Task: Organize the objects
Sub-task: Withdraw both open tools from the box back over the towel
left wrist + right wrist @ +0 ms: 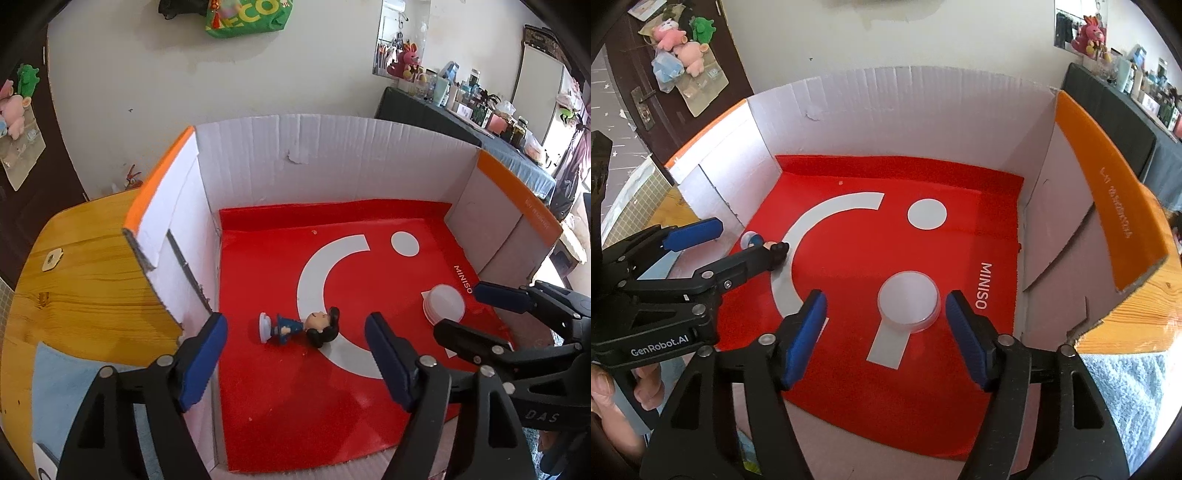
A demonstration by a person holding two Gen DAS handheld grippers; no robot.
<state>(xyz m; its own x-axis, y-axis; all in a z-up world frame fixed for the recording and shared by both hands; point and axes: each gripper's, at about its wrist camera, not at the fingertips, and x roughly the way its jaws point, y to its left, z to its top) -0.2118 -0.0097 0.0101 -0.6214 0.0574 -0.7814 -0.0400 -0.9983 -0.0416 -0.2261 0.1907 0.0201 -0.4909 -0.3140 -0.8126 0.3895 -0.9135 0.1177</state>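
Figurine (pixel 301 328): small doll with black hair and blue clothes, lying on its side on the red liner, round base toward the box's left wall, head over the white arc
Lid (pixel 908 301): white round cap resting flat on the liner, beside the MINISO lettering
Left gripper (pixel 295 363): jaws spread wide, nothing clamped; the figurine lies in the gap, just ahead of the blue pads (pixel 201 363), touching neither
Right gripper (pixel 886 332): jaws apart, not pressing; the lid sits between and slightly beyond the fingertips (pixel 807 334), seemingly clear of both, though the fisheye view makes the margin hard to judge
Red liner (pixel 288 413): covers the box floor, printed with white arc and dot
Cardboard box (pixel 332 158): white walls, orange flaps folded outward
Wooden table (pixel 85 295): beneath the box
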